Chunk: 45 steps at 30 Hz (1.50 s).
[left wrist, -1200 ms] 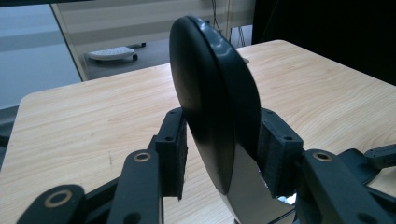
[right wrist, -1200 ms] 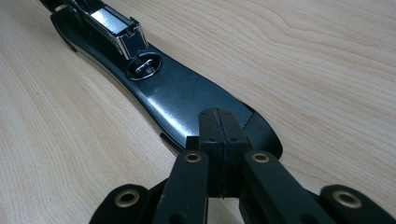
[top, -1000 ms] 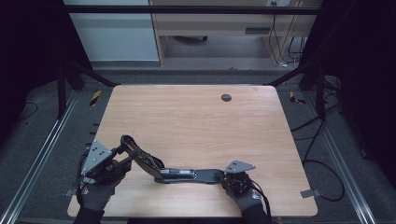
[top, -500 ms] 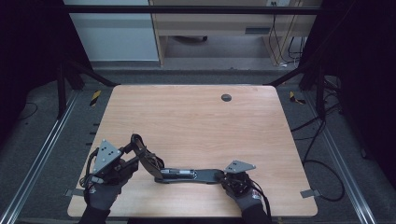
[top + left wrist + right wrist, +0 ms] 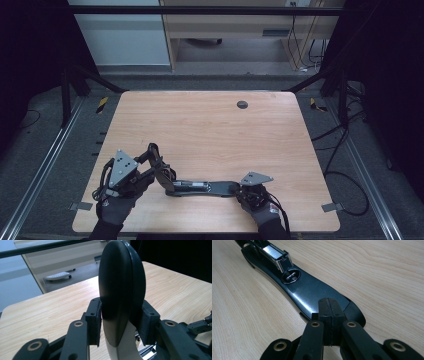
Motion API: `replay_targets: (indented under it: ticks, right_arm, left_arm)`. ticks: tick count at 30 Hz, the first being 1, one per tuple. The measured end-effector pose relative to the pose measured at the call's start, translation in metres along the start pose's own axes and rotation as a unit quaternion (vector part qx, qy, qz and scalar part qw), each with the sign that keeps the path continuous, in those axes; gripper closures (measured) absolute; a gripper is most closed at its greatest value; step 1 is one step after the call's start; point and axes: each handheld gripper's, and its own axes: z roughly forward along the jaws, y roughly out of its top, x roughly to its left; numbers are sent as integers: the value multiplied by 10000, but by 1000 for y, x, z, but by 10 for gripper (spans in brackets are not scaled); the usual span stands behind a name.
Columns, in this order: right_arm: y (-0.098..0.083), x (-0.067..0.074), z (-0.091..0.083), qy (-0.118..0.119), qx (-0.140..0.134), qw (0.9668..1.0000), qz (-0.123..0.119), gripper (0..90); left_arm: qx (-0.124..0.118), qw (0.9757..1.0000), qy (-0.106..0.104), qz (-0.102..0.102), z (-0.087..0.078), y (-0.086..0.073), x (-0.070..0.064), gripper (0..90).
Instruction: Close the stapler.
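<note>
Left gripper (image 5: 159, 162) is clamped on the raised black arm (image 5: 121, 287) of what looks like a stapler (image 5: 200, 187), pads (image 5: 96, 321) pressed on both sides. Right gripper (image 5: 329, 315) is fully closed, tips pressed down on the stapler's flat right end, near the table's (image 5: 210, 130) front edge. A dark grommet (image 5: 242, 104) is seen far back.

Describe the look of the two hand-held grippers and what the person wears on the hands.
Each hand wears a dark grey knit glove: left hand, right hand. The left hand-held gripper and the right hand-held gripper are black, each topped by a grey three-cornered plate with small holes, with black cables looping from the body. Their jaw links are matte black with brass-coloured pivot rings, ending in blocky black pads.
</note>
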Motion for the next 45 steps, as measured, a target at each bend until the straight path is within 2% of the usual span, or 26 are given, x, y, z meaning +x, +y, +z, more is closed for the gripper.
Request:
replay_targets:
  ticks: [19, 20, 21, 25, 28, 30, 45]
  right_arm:
    - [0, 0, 0, 35, 4, 10000, 12, 900]
    - [0, 0, 1, 32, 3, 10000, 7, 900]
    - [0, 0, 0, 33, 6, 10000, 6, 900]
    - [0, 0, 1, 37, 2, 10000, 8, 900]
    - [0, 0, 1, 41, -10, 10000, 25, 900]
    - [0, 0, 1, 47, -8, 10000, 26, 900]
    - [0, 0, 1, 55, -8, 10000, 50, 900]
  left_arm:
    - [26, 9998, 69, 190, 5, 4, -11, 590]
    - [-23, 9996, 79, 255, 5, 4, -11, 590]
    - [27, 9998, 78, 198, 5, 4, -12, 590]
    - [23, 9997, 86, 224, 6, 5, -14, 590]
    - [-22, 9994, 111, 340, 8, 6, -15, 590]
    - [40, 9995, 99, 313, 8, 6, -17, 589]
    - [48, 9983, 176, 555, 14, 9, -31, 589]
